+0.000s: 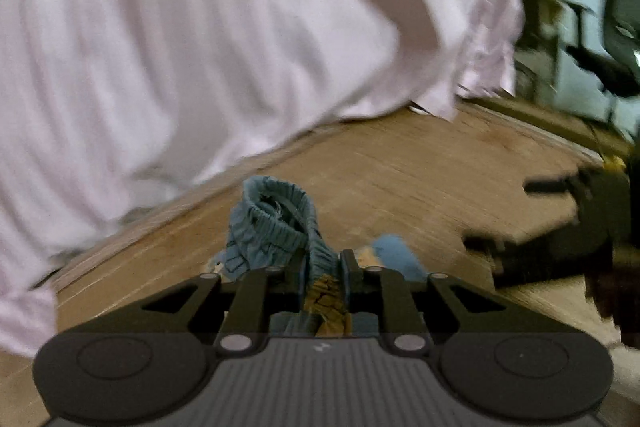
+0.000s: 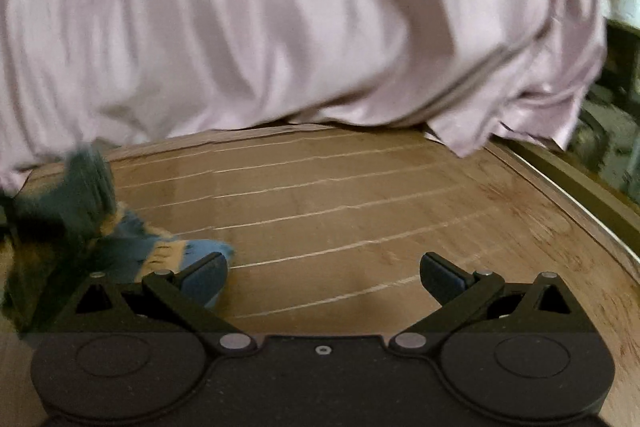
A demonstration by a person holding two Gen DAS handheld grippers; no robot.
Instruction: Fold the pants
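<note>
I see the left gripper (image 1: 325, 263) clamped on the pants (image 1: 276, 223): blue, bunched, ribbed waistband up, at 12 o'clock. Right gripper (image 2: 323, 273) spread apart above the wooden table (image 2: 340, 195); pants (image 2: 80, 219) at its 9 o'clock.

1. My left wrist camera sits just behind the left gripper (image 1: 325, 263), low over the wooden table (image 1: 400, 163), facing its far edge, where a pink shirt (image 1: 180, 27) fills most of the view.
2. My right wrist camera sits behind the right gripper (image 2: 323, 273), equally close to the table (image 2: 340, 195), facing the same far edge squarely.
3. Both views share the shirt, the far edge and the blue pants (image 1: 272, 227), which lie at the left in the right view (image 2: 120, 243).
4. The left view also catches the right gripper (image 1: 560, 227) at its right side.
</note>
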